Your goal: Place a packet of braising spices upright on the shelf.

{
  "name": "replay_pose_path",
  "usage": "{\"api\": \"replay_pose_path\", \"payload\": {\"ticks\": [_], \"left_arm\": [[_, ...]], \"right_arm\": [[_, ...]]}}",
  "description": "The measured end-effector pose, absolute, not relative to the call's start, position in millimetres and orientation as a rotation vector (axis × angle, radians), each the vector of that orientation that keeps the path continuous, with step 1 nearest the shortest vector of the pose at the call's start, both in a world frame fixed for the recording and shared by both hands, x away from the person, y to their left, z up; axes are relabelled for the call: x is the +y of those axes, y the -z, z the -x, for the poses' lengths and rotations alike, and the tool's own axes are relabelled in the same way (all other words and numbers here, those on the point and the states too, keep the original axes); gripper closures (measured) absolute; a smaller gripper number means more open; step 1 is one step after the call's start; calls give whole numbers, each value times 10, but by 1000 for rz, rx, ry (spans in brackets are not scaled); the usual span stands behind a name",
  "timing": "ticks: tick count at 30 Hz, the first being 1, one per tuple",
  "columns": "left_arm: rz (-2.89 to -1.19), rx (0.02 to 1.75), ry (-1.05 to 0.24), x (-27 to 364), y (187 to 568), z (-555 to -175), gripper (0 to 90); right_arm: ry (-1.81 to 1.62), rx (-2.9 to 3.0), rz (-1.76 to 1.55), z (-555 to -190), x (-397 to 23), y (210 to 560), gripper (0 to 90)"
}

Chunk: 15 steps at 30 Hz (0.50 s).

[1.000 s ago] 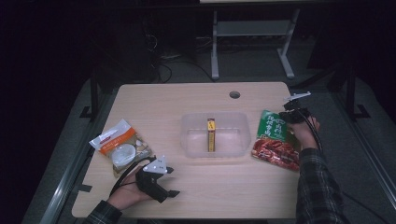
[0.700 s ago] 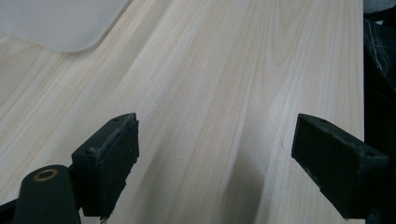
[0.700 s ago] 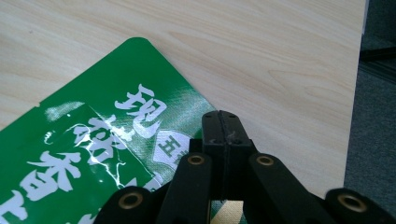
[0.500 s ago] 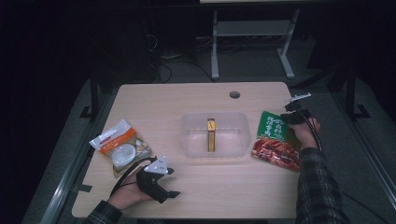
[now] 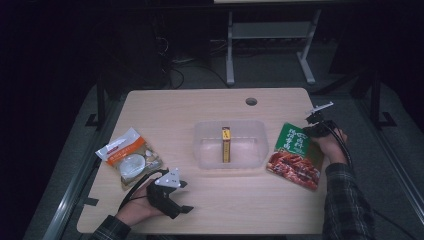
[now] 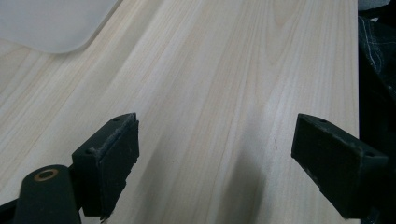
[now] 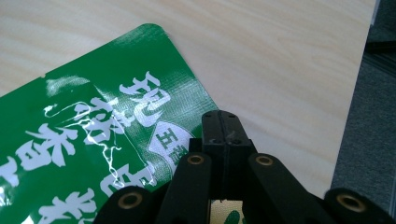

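Dark room, black beyond the table edges, a pale metal stand frame (image 5: pixel 270 45) on the floor behind; light wooden table (image 5: pixel 210 110) with a round cable hole (image 5: pixel 251 101) near its far edge. Left gripper (image 5: pixel 181 197) low at the near left of the table, held in a hand (image 5: pixel 137 212), grey three-cornered plate on top, jaws spread wide and empty; in the left gripper view (image 6: pixel 215 154) bare wood grain between the two black pads, with a corner of the clear container (image 6: pixel 51 23) at upper left. Right gripper (image 5: pixel 311 125) at the far right edge of the table, held in a hand (image 5: pixel 331 145) with a plaid sleeve (image 5: pixel 347 200) behind it, jaws pressed together; in the right gripper view (image 7: pixel 223 128) closed tips lying over the edge of the green pouch (image 7: pixel 93 140), whether actually pinching the pouch cannot be told. Green and red snack pouch (image 5: pixel 297 155) flat on the table just right of the container, long axis running from far-left to near-right, green end toward the far side, red end toward the near edge. Clear plastic container (image 5: pixel 207 147) at table centre, inside it a slim yellow and dark stick-shaped packet (image 5: pixel 226 144), long axis running near to far. White and orange pouch (image 5: pixel 129 156) near the left edge, tilted, just beyond the left gripper, cable (image 5: pixel 132 187) trailing beside it.
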<state>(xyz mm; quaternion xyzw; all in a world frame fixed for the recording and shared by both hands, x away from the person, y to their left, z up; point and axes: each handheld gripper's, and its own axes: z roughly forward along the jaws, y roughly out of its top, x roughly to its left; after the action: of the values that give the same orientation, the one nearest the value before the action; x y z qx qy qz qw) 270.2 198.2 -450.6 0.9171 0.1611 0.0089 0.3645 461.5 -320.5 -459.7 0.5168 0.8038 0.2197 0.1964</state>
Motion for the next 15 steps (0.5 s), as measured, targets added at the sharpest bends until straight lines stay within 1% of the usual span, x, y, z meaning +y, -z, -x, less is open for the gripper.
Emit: {"api": "replay_pose_path", "payload": {"ticks": [12,13,15], "left_arm": [[-2362,398,-23,1938,4499,-2687,147],[-2362,392,-21,1931,4501,-2688,147],[-2363,391,-19,1923,4501,-2686,147]], "right_arm": [[-631,2334,-1398,-4178,-3266,4572,900],[-636,2339,-1396,-4100,-3273,4572,900],[-639,2341,-1395,-4070,-3275,4571,900]]}}
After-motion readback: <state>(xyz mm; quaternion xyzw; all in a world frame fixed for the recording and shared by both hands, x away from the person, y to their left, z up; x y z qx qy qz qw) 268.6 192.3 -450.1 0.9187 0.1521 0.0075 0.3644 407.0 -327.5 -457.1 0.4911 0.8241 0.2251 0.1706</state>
